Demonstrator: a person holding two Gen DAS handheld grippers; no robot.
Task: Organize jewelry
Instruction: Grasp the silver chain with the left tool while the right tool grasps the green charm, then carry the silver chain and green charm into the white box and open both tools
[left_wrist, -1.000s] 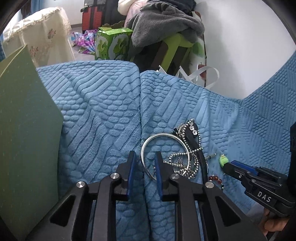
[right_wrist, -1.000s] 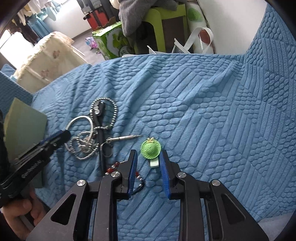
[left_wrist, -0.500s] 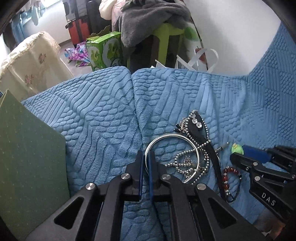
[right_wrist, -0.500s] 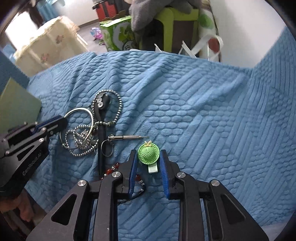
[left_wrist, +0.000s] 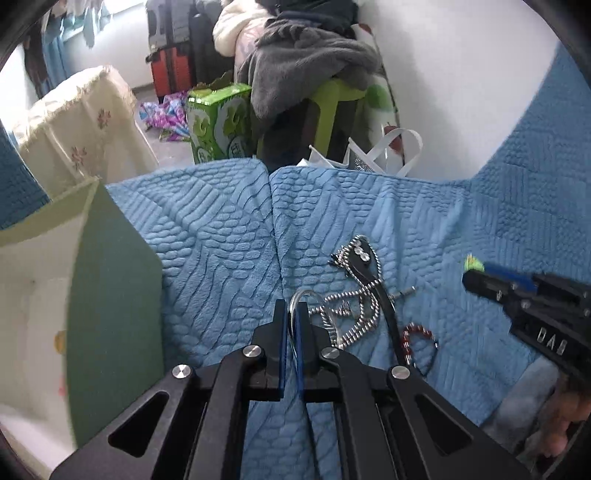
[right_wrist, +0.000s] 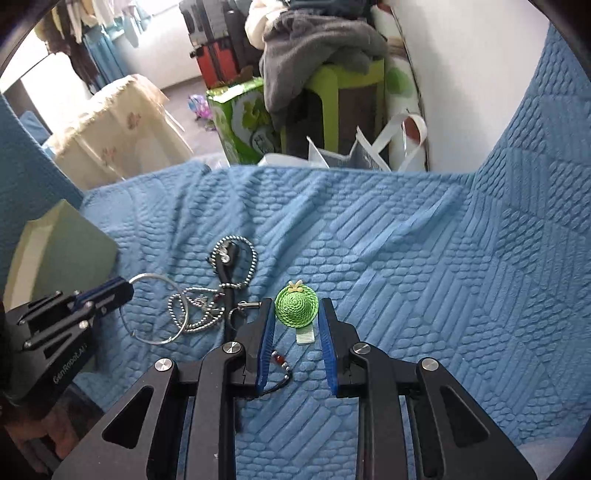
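Note:
My left gripper (left_wrist: 291, 314) is shut on a thin silver bangle (right_wrist: 155, 308), which stands lifted on edge above the blue quilt (right_wrist: 406, 258). My right gripper (right_wrist: 297, 314) is shut on a green hat-shaped hair clip (right_wrist: 296, 307) and holds it above the quilt. A tangle of silver ball chain (left_wrist: 354, 302), a black studded strap (right_wrist: 226, 280) and a red bead bracelet (left_wrist: 417, 338) lie on the quilt between the grippers. My left gripper also shows in the right wrist view (right_wrist: 122, 291), and my right gripper in the left wrist view (left_wrist: 476, 277).
An open green box (left_wrist: 110, 288) with a pale inside stands at the left on the quilt. Beyond the quilt's far edge are a green carton (left_wrist: 218, 118), a green stool with grey clothes (left_wrist: 314, 70) and a white wall.
My left gripper closed on the silver bangle and lifted it on edge. My right gripper closed on the green hat clip and raised it off the quilt.

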